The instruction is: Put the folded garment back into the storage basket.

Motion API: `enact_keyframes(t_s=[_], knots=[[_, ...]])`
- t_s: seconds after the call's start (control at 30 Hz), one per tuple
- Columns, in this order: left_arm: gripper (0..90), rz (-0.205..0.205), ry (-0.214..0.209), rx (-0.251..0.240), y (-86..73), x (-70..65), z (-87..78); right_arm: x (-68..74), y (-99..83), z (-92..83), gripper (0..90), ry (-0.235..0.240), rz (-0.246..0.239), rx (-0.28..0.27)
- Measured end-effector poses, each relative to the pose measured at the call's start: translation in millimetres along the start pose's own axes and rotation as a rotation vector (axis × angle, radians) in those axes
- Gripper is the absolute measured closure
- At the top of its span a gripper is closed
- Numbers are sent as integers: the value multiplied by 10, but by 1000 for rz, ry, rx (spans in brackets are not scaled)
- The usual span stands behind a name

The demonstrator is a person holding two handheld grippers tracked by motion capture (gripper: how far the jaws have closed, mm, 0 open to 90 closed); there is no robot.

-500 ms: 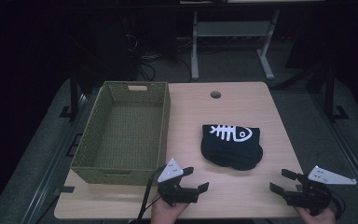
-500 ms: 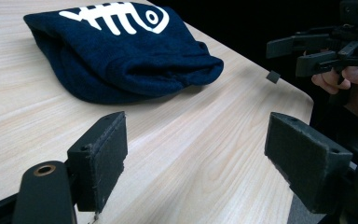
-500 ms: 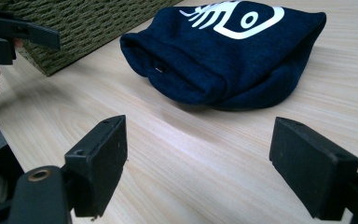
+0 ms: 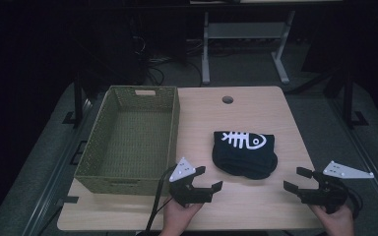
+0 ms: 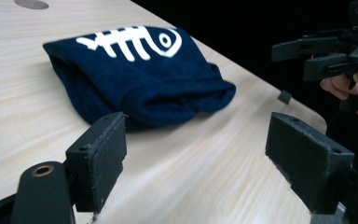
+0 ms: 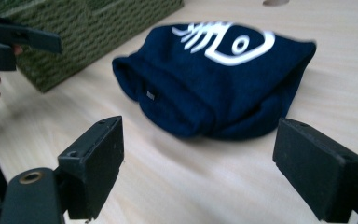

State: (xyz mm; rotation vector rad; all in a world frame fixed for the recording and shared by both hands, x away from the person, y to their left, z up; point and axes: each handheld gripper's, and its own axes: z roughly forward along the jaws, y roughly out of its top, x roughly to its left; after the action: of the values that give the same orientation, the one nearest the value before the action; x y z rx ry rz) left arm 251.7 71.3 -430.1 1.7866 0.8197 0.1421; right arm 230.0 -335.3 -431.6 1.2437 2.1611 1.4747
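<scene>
A folded dark navy garment (image 4: 244, 153) with a white fishbone print lies on the wooden table (image 4: 256, 211), right of centre. My left gripper (image 4: 208, 178) hovers near the front edge, just left of the garment, jaws wide open and empty. In the left gripper view the garment (image 5: 140, 79) lies just beyond the left gripper (image 5: 200, 163). My right gripper (image 4: 294, 179) is at the front right, open and empty, pointing left toward the garment. The right gripper view has the garment (image 6: 214, 79) a short way ahead of the right gripper (image 6: 198, 163).
A green woven basket (image 4: 133, 142), empty inside, takes up the table's left half; its corner (image 6: 74, 32) stands close to the garment. A round cable hole (image 4: 227, 100) sits near the far edge. Dark floor and a white desk frame (image 4: 246, 39) lie beyond.
Both grippers have edged slightly forward over the table toward the garment. Their jaws stay wide open, and the garment and basket have not moved.
</scene>
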Motion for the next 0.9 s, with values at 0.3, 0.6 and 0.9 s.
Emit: enact_keyframes(t_s=[0.3, 0.6, 0.9], knots=[[192, -63, -1, 20, 97, 26, 203, -117, 227, 129, 160, -12, 20, 24], [192, -34, 27, 16, 286, 22, 364, -201, 370, 322, 161, -21, -4, 60], [192, -55, 48, 20, 480, 99, 509, -274, 571, 418, 166, 4, 15, 90]])
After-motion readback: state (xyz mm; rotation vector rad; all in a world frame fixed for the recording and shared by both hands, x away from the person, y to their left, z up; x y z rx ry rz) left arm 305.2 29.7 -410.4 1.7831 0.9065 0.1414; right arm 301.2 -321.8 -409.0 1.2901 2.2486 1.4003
